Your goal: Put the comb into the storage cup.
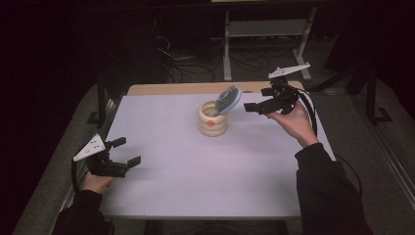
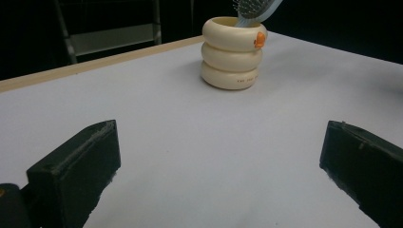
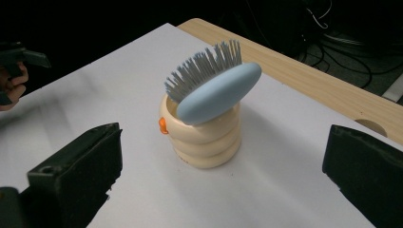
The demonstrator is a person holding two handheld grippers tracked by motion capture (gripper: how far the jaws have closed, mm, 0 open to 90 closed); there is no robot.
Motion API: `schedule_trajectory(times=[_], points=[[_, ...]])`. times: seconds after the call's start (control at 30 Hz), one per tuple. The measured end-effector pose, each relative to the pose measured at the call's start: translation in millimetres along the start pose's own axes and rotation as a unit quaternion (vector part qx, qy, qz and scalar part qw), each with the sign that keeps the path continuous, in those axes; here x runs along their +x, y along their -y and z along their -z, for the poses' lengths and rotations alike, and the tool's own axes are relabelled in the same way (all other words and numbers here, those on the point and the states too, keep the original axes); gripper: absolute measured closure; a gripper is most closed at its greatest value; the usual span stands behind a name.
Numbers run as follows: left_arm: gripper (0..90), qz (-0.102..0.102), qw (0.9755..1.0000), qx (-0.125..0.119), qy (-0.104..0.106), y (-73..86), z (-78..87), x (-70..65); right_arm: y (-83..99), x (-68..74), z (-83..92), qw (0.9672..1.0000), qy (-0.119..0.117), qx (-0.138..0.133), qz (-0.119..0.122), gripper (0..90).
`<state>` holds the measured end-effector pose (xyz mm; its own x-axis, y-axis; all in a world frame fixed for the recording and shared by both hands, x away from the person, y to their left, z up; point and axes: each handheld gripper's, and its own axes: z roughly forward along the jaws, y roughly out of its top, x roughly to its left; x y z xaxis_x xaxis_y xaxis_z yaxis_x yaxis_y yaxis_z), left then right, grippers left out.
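At table centre, toward 12 o'clock, the hairbrush (image 1: 229,99) was seen stood handle-down in the ringed cup (image 1: 213,121) (placement judged done). Right gripper (image 1: 252,107) and left gripper (image 1: 126,152) were spread, empty; withdrawal left.

Blue hairbrush (image 3: 216,95) stands tilted, handle down inside cream ribbed cup (image 3: 205,137), upright mid-table.
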<state>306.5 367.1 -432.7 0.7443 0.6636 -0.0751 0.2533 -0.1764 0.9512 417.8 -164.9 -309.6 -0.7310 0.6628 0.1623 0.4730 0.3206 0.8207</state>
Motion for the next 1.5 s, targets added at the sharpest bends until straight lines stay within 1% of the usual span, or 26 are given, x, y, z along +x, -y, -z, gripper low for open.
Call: schedule_trajectory(times=[0.13, 0.37, 0.4, 0.47, 0.6, 1.0, 1.07, 1.13, 1.33, 1.5], points=[[0.0, 0.000, 1.0000, 0.001, 0.000, 0.1, -0.3, 0.1, 5.8, -0.4, 4.6, 1.0000, 0.000, -0.006, 0.000, 0.0], [0.0, 0.003, 1.0000, 0.003, 0.000, 0.9, -0.5, 0.1, 17.7, -2.0, 10.9, 0.9999, 0.010, -0.002, 0.000, 0.0], [0.0, 0.003, 1.0000, 0.004, 0.001, 1.1, -0.5, -0.1, 19.6, -1.9, 11.9, 0.9999, 0.013, -0.002, 0.003, 0.0], [0.0, 0.003, 1.0000, 0.005, 0.000, 1.1, -0.1, -0.7, 24.0, -1.4, 13.8, 0.9999, 0.011, -0.004, 0.000, 0.0], [0.0, 0.003, 1.0000, 0.004, 0.000, 1.0, 0.3, -0.7, 33.0, 0.0, 16.0, 0.9999, 0.012, -0.003, 0.001, 0.0], [0.0, 0.005, 1.0000, 0.004, -0.001, 2.1, 1.8, -0.5, 51.7, 12.3, 20.4, 0.9997, 0.011, -0.004, 0.020, 0.0], [0.0, 0.005, 1.0000, 0.003, -0.001, 2.2, 2.4, -0.6, 54.8, 14.9, 21.1, 0.9996, 0.015, -0.004, 0.025, 0.0], [0.0, 0.007, 1.0000, 0.002, -0.002, 2.3, 2.8, -0.7, 58.3, 17.9, 22.3, 0.9991, 0.022, -0.006, 0.035, 0.0], [0.0, 0.006, 1.0000, 0.004, -0.002, 2.3, 2.6, -1.1, 69.2, 20.6, 25.4, 0.9993, 0.013, -0.012, 0.032, 0.0], [0.0, 0.007, 1.0000, 0.003, -0.002, 2.6, 3.1, -0.6, 79.1, 19.7, 28.1, 0.9995, 0.012, -0.014, 0.027, 0.0]])
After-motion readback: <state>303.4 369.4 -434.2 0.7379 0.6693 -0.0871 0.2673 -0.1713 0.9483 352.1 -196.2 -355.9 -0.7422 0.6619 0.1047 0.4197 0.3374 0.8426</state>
